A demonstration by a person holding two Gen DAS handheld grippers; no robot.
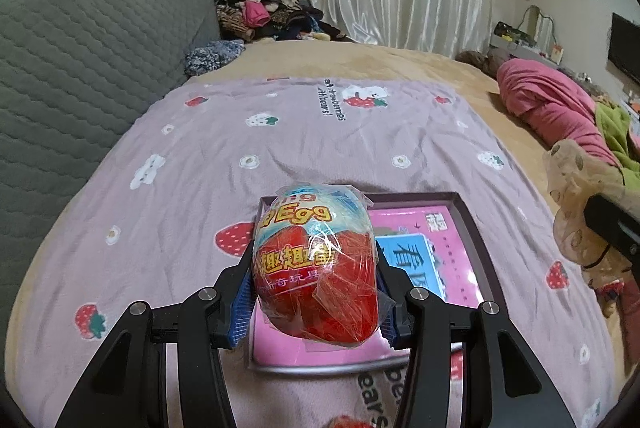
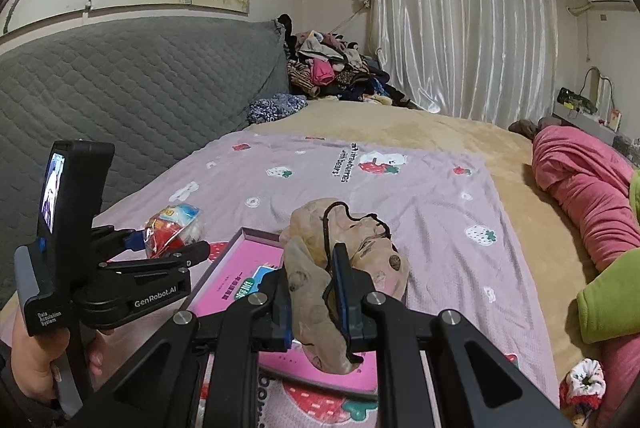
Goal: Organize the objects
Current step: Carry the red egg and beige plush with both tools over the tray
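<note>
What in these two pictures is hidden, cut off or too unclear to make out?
- Pink box: in the left wrist view the toy egg, held in the left gripper, covers its middle; its print is only partly readable.
- Same box in the right wrist view: the beige spotted cloth in the right gripper hides its far end.
- Red-and-white item, right wrist view: small, at the edge, unidentifiable.

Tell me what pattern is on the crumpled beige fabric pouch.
Dark brown spots on beige, with black cord trim; the crumpled beige fabric pouch shows best in the right wrist view.
</note>
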